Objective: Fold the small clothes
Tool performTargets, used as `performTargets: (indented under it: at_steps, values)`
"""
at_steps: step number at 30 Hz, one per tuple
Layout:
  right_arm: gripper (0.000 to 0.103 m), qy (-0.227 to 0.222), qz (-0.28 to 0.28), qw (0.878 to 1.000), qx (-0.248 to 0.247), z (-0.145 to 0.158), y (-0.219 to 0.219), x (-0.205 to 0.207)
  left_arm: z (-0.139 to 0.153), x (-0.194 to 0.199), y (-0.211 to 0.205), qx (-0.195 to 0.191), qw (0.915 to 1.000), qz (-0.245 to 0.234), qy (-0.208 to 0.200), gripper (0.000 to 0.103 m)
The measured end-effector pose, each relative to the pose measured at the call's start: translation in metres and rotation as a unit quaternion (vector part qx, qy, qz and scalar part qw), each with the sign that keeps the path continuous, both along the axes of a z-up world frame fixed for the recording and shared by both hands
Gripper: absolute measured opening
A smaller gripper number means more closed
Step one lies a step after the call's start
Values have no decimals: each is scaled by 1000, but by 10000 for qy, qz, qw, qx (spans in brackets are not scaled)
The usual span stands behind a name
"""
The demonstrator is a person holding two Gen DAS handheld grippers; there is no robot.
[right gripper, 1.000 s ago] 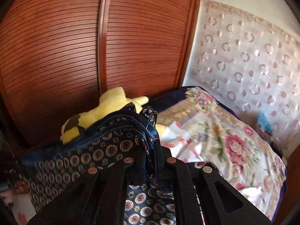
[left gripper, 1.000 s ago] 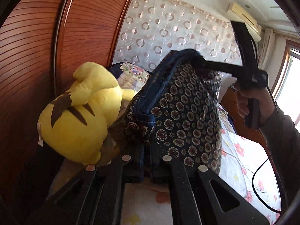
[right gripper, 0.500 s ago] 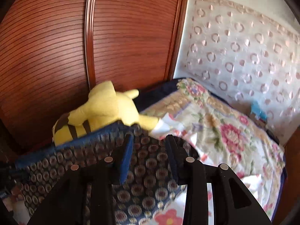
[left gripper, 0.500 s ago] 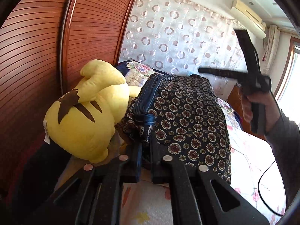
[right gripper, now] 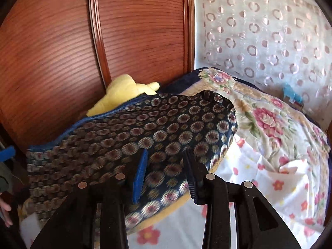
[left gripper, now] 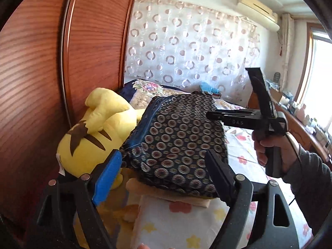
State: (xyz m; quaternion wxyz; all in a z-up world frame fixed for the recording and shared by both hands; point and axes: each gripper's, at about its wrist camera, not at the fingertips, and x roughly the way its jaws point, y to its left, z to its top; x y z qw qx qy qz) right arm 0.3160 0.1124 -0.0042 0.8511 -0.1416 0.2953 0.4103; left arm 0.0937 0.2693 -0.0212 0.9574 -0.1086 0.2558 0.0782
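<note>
Grippers [left gripper: 161, 174] apart, apparently above garment [left gripper: 178, 141]

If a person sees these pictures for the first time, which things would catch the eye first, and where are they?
First comes the dark garment with ring patterns, lying folded on a small stack of cloth on the flowered bed. Beside it, against the red-brown wooden wardrobe, sits a bright yellow plush toy. The left gripper is opening just in front of the garment, with nothing pinched between its jaws.
</note>
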Motion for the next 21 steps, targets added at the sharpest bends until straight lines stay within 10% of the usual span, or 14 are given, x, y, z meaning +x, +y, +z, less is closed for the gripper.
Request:
performTargets:
  at_steps: [21]
  values:
    - [58, -724, -1541, 9828, 717, 45, -224, -233, 33, -31, -133, 449, 9921, -1135, -291, 83]
